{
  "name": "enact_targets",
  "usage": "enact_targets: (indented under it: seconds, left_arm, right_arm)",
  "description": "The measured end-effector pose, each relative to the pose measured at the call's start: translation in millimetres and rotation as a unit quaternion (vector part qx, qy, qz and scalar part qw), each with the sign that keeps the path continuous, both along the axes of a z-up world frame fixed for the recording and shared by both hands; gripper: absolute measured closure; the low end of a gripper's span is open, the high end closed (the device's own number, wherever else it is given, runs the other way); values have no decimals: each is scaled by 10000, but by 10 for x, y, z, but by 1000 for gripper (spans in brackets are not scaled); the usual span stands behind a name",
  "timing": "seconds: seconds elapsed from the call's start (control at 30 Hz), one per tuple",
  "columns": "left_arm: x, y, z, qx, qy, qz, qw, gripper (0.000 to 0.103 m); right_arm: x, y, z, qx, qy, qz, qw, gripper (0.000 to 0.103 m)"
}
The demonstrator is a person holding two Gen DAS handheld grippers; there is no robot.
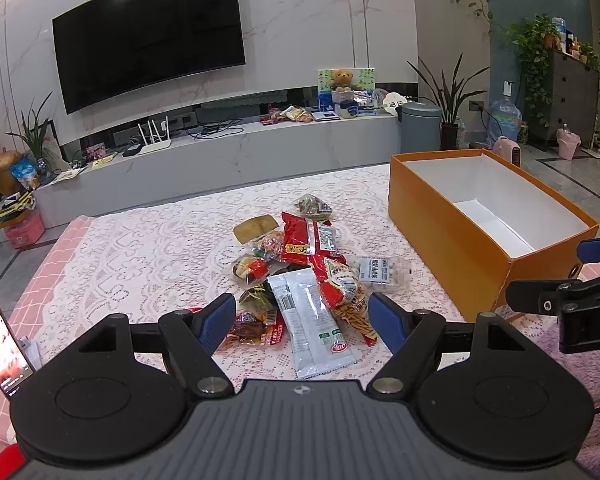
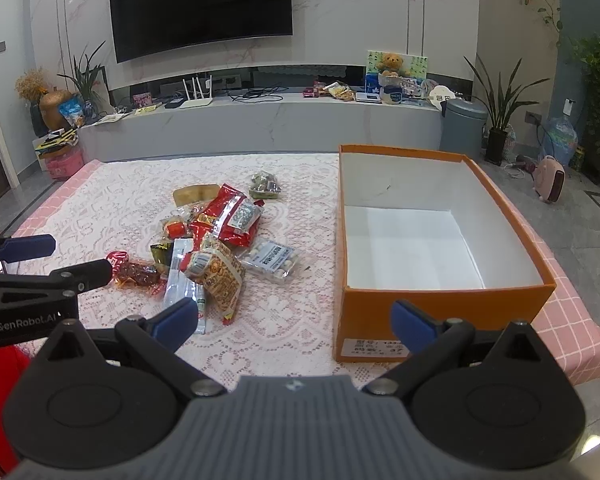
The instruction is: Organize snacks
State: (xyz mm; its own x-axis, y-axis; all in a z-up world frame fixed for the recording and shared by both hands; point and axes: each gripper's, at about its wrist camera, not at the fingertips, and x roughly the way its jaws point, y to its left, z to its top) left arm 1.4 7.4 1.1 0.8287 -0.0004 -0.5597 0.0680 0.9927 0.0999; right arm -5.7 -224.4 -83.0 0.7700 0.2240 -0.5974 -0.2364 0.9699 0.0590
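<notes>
Both claws stand wide apart and hold nothing. The left gripper (image 1: 302,318) hangs over the near end of the snack pile (image 1: 300,268), and its blue pads (image 1: 216,322) frame the white pouch (image 1: 310,324) without touching it. The right gripper (image 2: 296,322) hangs between the pile and the orange box (image 2: 440,308), near the box's front wall.

In the left view the pile lies at 12 o'clock on the lace cloth (image 1: 140,248), and the box is at 2 o'clock, empty, with its white floor bare. In the right view the pile is at 10 o'clock and the box at 1 o'clock.

The sorting seems not yet begun, since no snack is in the box. The step in hand is probably the first pick. The white pouch lies on top and nearest, so it is a good first choice. I would lower the left claw so that one pad goes on each long edge, then close gently, because the film is slippery and may crumple. The red bag (image 1: 304,240) and the noodle bag (image 1: 348,300) overlap the pouch; lifting slowly should avoid dragging them. The clear tray (image 1: 380,274) beside the box suits the right claw better.
</notes>
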Motion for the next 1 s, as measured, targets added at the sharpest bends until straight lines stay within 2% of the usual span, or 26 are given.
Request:
enact_targets:
  seconds: [1.0]
  left_arm:
    - [-47,-4,22,0,-42,18,10000,15]
  right_arm:
    - [-30,-14,-8,-28,33,-64,10000,3]
